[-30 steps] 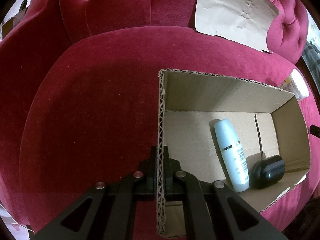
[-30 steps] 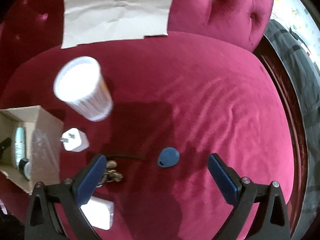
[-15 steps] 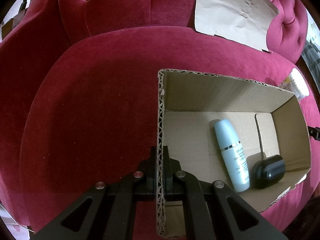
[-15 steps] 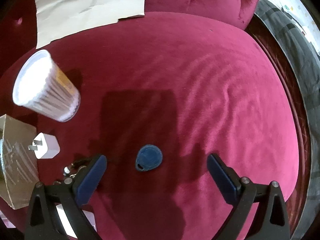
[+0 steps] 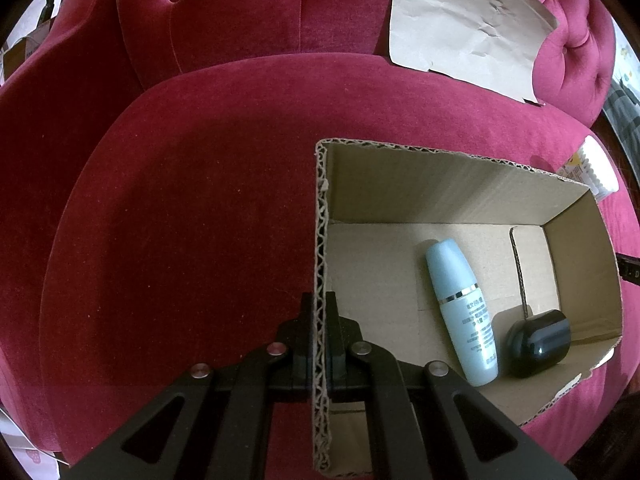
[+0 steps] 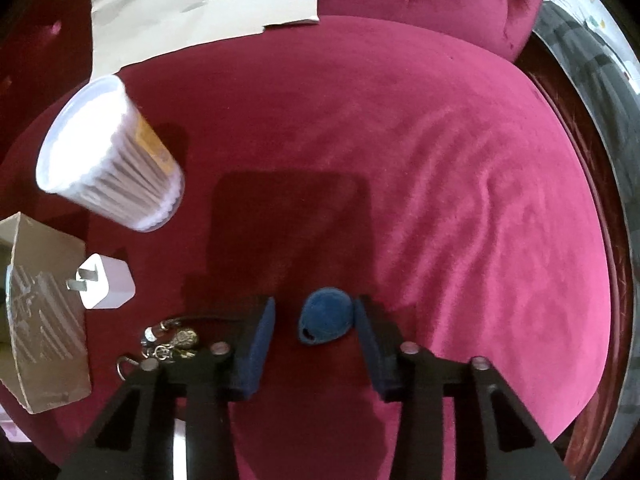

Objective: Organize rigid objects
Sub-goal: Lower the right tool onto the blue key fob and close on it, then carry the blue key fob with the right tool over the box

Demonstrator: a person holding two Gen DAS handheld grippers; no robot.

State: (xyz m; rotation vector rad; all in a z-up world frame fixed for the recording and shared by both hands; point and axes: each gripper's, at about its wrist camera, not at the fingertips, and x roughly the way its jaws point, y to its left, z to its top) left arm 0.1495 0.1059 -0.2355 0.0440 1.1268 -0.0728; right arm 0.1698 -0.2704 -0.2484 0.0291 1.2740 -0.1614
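Apparently flat blue tag (image 6: 326, 316), holed end toward right gripper (image 6: 316, 316), jaws just closing.

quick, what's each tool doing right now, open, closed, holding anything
Left tool: closed on the cardboard box wall.
Right tool: just been closing around the blue tag; left pad not touching yet, so open.

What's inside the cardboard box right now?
Inside the cardboard box lie a pale blue bottle and a black rounded case, side by side near the right end. The near corner of the floor is hidden behind the left gripper.
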